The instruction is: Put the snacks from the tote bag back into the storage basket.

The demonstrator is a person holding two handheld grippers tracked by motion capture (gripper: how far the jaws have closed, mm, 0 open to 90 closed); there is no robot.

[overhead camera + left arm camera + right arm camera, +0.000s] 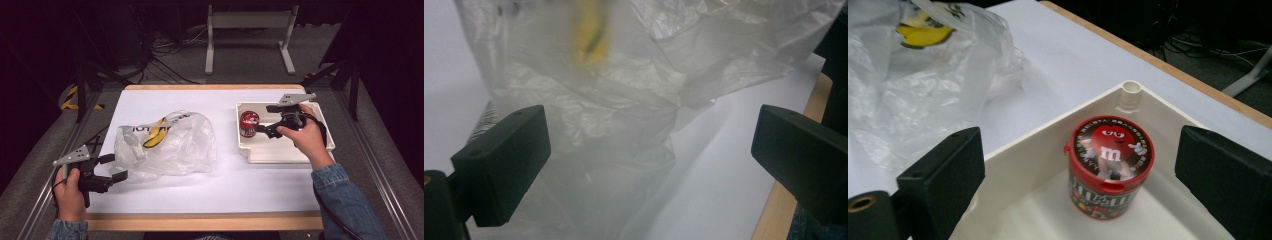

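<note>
Dark floor, loose cables and a grey metal stand surround my white tabletop, which has a pale wooden edge. From the high view I read places as on a clock face laid over the tabletop.

At about eight o'clock my left hand holds the left tongs, spread wide with nothing pinched. They point toward three o'clock at the crumpled clear plastic bag, and the tips sit just beside its near edge. In the left gripper view the bag's film lies between and beyond the two black jaws, and I cannot tell whether either jaw touches it. Something yellow with dark marks shows blurred through the plastic toward eleven o'clock of the bag.

At about two o'clock sits the white tray. A red candy tub stands upright in its far left corner, close to the walls. My right hand holds the right tongs over the tray, just beside the tub at its three o'clock. In the right gripper view the jaws stand spread on either side of the tub, clear of it, and its red lid bears a cartoon face and an "m".
</note>
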